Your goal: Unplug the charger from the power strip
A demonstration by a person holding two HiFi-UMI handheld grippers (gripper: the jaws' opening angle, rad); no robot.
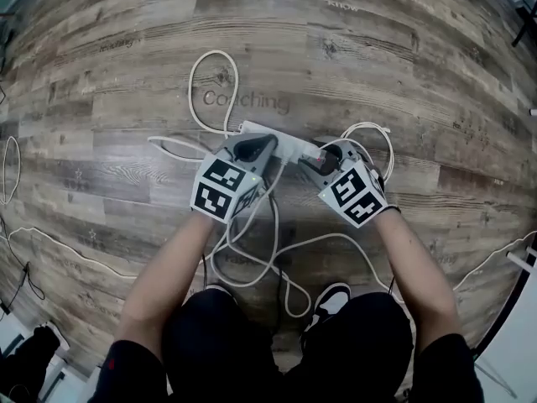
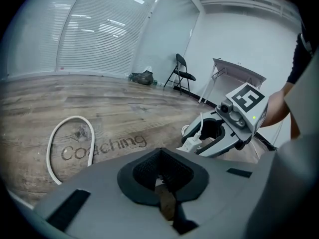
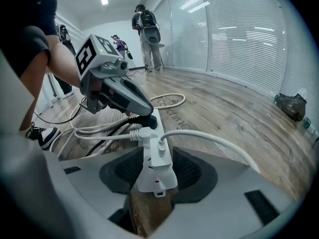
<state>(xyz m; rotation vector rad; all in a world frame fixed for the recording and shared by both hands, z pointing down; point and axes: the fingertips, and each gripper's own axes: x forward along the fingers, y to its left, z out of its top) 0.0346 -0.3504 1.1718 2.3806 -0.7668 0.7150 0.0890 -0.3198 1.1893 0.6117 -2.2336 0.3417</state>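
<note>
A white power strip (image 1: 285, 147) lies on the wood floor between my two grippers. In the right gripper view its near end (image 3: 155, 176) lies between the wide-apart pads of my right gripper (image 3: 154, 179), which stands open. A white charger (image 3: 159, 144) with a white cable is plugged in there, with a white plug (image 3: 135, 132) and a black plug (image 3: 143, 119) beyond it. My left gripper (image 3: 143, 113) points down at the strip's far end by the black plug. In its own view the left gripper (image 2: 162, 182) shows only a narrow slit. The right gripper (image 2: 212, 136) appears opposite.
A white cable loop (image 1: 210, 91) lies beside the floor print "Coaching" (image 1: 245, 101). More cables (image 1: 252, 254) curl near my shoe (image 1: 329, 300). A folding chair (image 2: 180, 73) and table (image 2: 238, 73) stand by the wall. People (image 3: 147, 31) stand far off; a dark bag (image 3: 291, 106) lies by the window.
</note>
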